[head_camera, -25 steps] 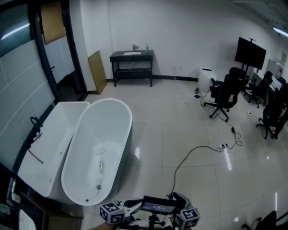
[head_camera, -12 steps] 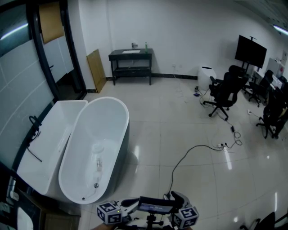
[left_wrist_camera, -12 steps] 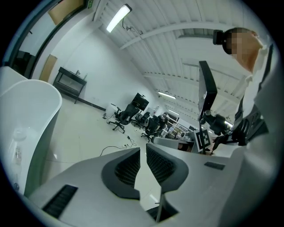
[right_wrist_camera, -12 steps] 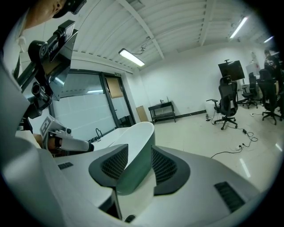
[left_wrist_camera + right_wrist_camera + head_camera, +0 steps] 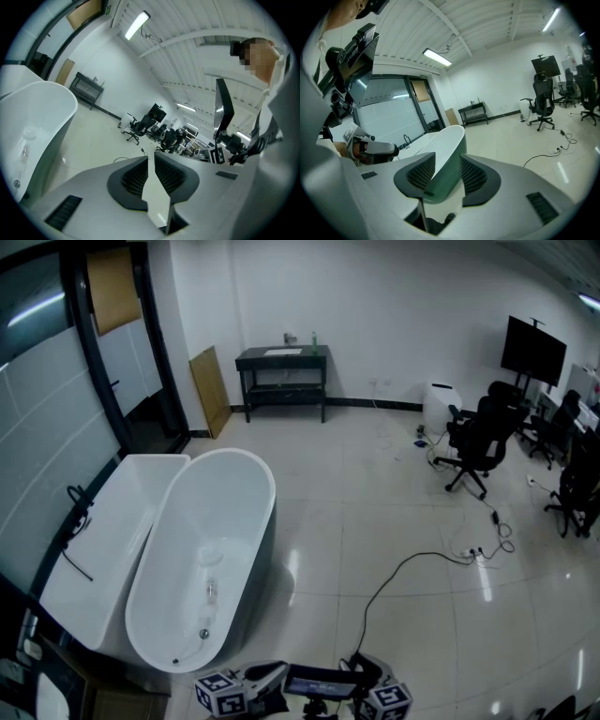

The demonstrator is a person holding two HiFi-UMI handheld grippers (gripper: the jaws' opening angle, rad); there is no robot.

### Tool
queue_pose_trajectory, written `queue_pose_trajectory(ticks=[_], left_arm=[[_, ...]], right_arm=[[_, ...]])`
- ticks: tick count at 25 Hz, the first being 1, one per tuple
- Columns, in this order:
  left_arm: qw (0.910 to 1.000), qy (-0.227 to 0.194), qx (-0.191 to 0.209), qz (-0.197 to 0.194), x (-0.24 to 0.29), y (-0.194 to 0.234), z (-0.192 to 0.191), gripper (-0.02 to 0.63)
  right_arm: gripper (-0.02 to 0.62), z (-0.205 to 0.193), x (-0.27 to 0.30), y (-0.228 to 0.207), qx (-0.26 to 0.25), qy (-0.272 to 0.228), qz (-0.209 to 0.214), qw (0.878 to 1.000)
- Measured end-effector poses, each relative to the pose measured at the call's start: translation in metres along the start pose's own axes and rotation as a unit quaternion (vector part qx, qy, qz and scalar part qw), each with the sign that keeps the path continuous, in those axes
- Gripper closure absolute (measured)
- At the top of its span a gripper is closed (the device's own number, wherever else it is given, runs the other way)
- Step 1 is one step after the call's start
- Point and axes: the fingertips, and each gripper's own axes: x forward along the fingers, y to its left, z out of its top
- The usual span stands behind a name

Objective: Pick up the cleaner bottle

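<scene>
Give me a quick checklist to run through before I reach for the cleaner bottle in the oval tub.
1. Bottle located: ok. The cleaner bottle lies on its side on the bottom of the oval tub.
2. Right gripper ready: ok. Its jaws are apart with nothing between them.
3. Left gripper free: ok. It is empty, with its jaws only narrowly apart.
4. Grippers at the bottle: not ok. Both are outside the tub, beyond its near end.
5. Floor cable out of the way: ok. It lies to the right, away from the tub.
6. Bottle cap closed: cannot tell. It is too small to see.
</scene>
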Motion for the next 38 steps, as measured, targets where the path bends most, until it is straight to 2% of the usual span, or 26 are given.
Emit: queue_pose_trajectory(ticks=[4, 11, 16, 24, 31, 38], left_arm=[[0.9997, -0.021, 0.005, 0.007, 0.008, 0.020, 0.022, 0.565], [0.9985, -0.043, 0.020, -0.027, 0.035, 0.076, 0.079, 0.563], [0.9970, -0.033, 0.035, -0.061, 0.053, 0.115, 0.128, 0.506], [0.9951, -0.015, 0.034, -0.092, 0.069, 0.169, 0.184, 0.506], [0.9959, -0.011, 0.022, -0.087, 0.099, 0.208, 0.202, 0.506], [0.9979, -0.036, 0.018, -0.051, 0.168, 0.243, 0.261, 0.506]], right_arm=[[0.430, 0.005, 0.018, -0.005, -0.001, 0.013, 0.003, 1.000], [0.430, 0.048, 0.083, -0.017, -0.013, 0.005, -0.019, 1.000], [0.430, 0.088, 0.136, -0.023, -0.011, 0.001, -0.040, 0.999], [0.430, 0.136, 0.202, -0.034, -0.011, -0.006, -0.078, 0.997], [0.430, 0.173, 0.241, -0.067, -0.008, -0.019, -0.098, 0.995], [0.430, 0.222, 0.292, -0.146, -0.021, -0.034, -0.083, 0.996]])
